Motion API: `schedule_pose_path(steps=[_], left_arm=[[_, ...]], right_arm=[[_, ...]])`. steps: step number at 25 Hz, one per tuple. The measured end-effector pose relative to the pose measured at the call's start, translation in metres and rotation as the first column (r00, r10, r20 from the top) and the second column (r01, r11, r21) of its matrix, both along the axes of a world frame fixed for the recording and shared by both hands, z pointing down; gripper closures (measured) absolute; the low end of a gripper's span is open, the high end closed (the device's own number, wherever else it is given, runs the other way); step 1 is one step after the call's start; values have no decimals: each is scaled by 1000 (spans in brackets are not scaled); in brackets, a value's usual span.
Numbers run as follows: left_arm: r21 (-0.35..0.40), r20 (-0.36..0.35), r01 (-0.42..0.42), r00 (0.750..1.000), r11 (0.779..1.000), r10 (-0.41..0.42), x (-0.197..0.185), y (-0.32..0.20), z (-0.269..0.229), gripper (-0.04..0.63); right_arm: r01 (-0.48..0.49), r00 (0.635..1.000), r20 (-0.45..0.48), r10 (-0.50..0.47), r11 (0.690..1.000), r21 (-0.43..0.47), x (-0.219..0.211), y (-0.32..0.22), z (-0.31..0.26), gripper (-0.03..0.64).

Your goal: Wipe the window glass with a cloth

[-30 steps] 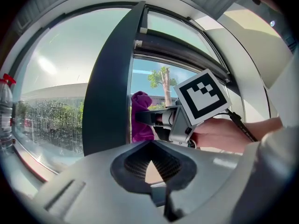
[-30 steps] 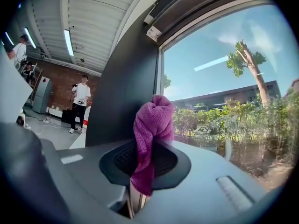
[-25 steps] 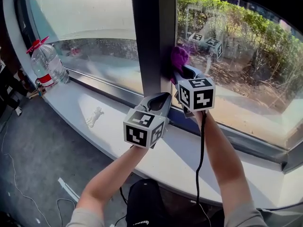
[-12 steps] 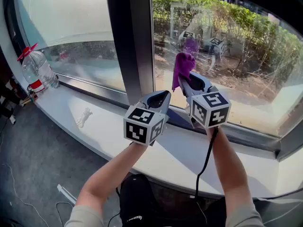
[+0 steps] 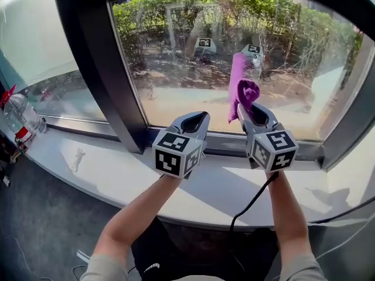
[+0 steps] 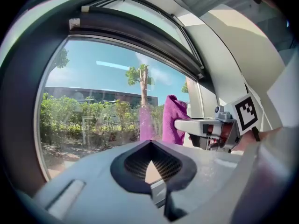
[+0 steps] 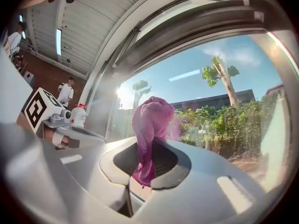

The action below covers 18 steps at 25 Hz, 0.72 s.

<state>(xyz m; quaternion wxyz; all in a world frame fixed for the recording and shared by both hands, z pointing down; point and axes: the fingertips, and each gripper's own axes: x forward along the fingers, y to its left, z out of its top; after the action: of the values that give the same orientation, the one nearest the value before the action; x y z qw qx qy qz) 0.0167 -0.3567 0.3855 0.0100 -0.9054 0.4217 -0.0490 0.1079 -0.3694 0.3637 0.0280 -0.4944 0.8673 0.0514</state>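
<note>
At the far left of the head view a plastic water bottle (image 5: 21,117) with a red cap stands on the white window sill (image 5: 123,177), and a small white object (image 5: 77,157) lies on the sill a little to its right; it is too small to tell what it is. A dark frame post (image 5: 96,69) separates the left pane from the window glass (image 5: 176,63), through which a green hedge (image 5: 193,10) and bare ground show. Low in front of this pane, just above the sill, the left gripper (image 5: 197,119) is held with its jaws drawn together at the tips and nothing between them; its own view shows only daylight through the dark padded gap. To its right and slightly higher, the right gripper (image 5: 251,111) has its jaws pressed onto the purple cloth (image 5: 248,92). In the right gripper view the cloth is pinched low in the padded opening and stands up out of the jaws in a bunched lump, with a short end hanging below. The bunched top points at the pane and seems to touch it, though contact cannot be confirmed; a paler purple reflection (image 5: 237,69) of the cloth shows in the glass just beside it. A black cable (image 5: 249,204) trails from the right gripper down along the person's right forearm.
</note>
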Motion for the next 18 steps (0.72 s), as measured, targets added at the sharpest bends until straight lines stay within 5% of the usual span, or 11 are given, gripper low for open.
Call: schedule_pose_path(steps=[10, 18], left_arm=[[-6, 12, -186, 983, 983, 186, 138, 14, 14, 595], [-40, 40, -285, 957, 958, 287, 207, 33, 30, 595]], right_arm=[[-323, 946, -17, 323, 946, -26, 200, 42, 16, 543], [-647, 762, -36, 646, 757, -92, 353, 65, 42, 543]])
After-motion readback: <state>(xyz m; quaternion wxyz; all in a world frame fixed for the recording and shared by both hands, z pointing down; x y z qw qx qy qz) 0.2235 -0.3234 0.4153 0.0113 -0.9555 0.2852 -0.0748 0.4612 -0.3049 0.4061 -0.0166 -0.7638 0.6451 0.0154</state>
